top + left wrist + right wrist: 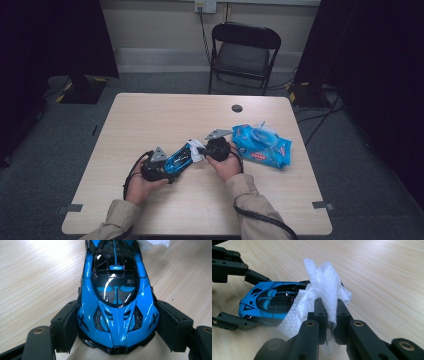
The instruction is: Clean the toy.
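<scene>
High view first: you have the glossy blue-and-black toy sports car [178, 159] on the pale wooden table [150, 120], braced by your left gripper [167, 162], while your right gripper [202, 149] presses a crumpled white wet wipe [194, 150] against its far end — the blue wipe packet [261, 145] lies just beyond. Left gripper view: the jaws stand wide, clamping the car's nose on both flanks — hold that grip steady. Right gripper view: the jaws are pinched nearly shut on the wipe [322, 290]; I'd drag it in short strokes along the roof.

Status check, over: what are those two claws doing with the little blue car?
Left gripper clamps toy car by its nose. Right gripper pinches white wipe against car's rear. Wipes pack alongside, nothing blocking.
</scene>
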Demonstrator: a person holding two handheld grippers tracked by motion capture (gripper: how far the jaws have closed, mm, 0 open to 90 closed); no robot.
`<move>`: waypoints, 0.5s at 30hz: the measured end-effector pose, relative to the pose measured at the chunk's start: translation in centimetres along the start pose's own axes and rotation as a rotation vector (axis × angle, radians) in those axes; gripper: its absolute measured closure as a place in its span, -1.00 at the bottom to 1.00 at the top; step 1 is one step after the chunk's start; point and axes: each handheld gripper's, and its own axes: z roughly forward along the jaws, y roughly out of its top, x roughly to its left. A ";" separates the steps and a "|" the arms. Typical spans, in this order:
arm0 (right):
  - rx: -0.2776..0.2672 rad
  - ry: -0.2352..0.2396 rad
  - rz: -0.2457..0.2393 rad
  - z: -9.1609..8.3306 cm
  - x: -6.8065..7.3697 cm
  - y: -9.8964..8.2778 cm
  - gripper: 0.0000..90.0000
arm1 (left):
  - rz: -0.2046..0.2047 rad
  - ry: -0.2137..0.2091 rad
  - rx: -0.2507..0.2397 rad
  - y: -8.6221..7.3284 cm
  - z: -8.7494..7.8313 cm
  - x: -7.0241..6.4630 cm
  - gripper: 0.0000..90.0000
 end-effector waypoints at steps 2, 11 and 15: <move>0.003 -0.003 -0.005 0.0 0.0 0.0 0.85 | 0.000 0.000 0.000 0.0 0.0 0.0 -0.44; 0.002 -0.033 -0.001 -0.2 -0.4 0.2 0.85 | 0.003 -0.001 0.003 0.0 0.0 0.0 -0.44; 0.006 -0.031 0.010 -0.3 -0.9 0.1 0.85 | -0.001 -0.001 0.000 0.0 0.0 0.0 -0.44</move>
